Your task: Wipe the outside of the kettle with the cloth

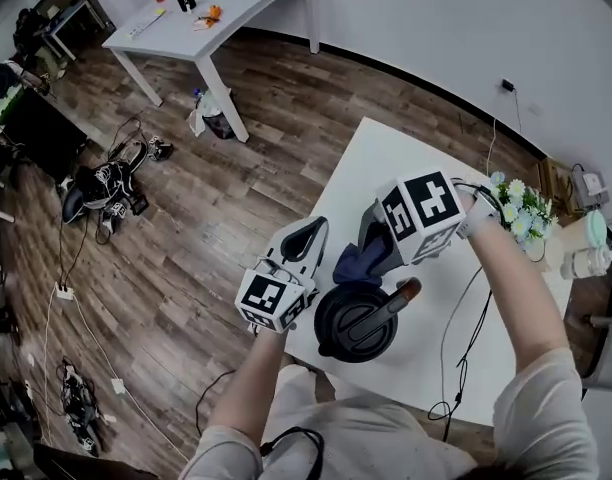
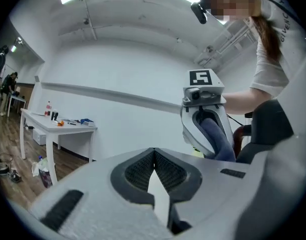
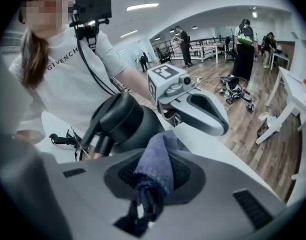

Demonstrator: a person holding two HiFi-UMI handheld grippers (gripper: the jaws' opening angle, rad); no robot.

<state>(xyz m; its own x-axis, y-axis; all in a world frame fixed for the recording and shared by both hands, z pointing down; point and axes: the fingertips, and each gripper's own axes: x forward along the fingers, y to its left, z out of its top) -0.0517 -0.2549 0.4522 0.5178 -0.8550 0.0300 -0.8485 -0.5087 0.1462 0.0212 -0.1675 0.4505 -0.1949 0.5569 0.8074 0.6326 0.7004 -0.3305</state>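
The black kettle stands near the front edge of the white table, its handle tipped reddish-brown. My right gripper is shut on a blue cloth, which hangs just behind the kettle's top. In the right gripper view the cloth bunches between the jaws, with the kettle close ahead on the left. My left gripper hovers left of the kettle, shut with nothing in it. In the left gripper view its tips meet; the right gripper and cloth are ahead.
A bunch of flowers stands at the table's far right corner. A thin black cable runs along the table's right side. A second white table stands across the wooden floor, with bags and cables on the floor to the left.
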